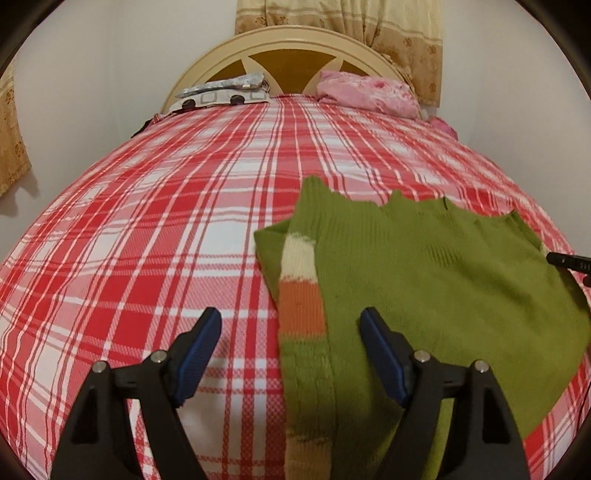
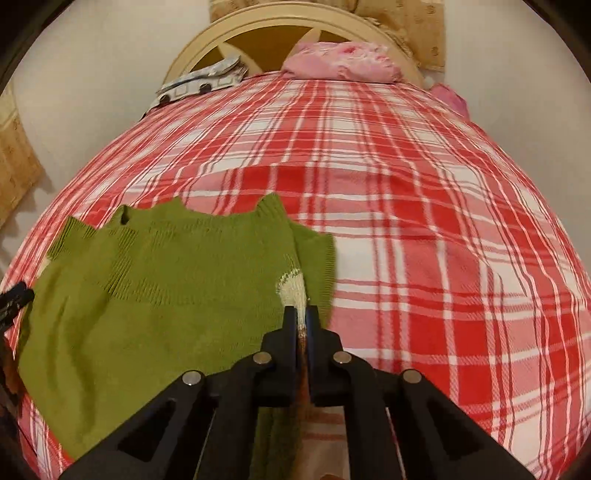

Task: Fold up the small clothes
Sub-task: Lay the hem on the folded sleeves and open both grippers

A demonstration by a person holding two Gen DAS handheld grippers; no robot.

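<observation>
A green knit sweater [image 1: 424, 277] lies flat on the red and white plaid bed [image 1: 147, 240], its neck edge toward the headboard. A sleeve with cream and orange stripes [image 1: 301, 288] is folded along its left side. My left gripper [image 1: 291, 314] hangs open over that sleeve, one finger over the bedsheet and the other over the green body, with nothing pinched. In the right wrist view the sweater [image 2: 147, 295] fills the lower left. My right gripper [image 2: 302, 310] is shut on the cream part of the other striped sleeve [image 2: 293, 291], which is bunched up between its pads.
At the head of the bed stand a cream and brown headboard [image 1: 295, 40], a pink pillow [image 1: 365, 92] and a grey patterned pillow [image 1: 221, 92]. Beige curtains [image 1: 388, 26] hang behind. White walls flank the bed, and plaid sheet stretches beyond the sweater.
</observation>
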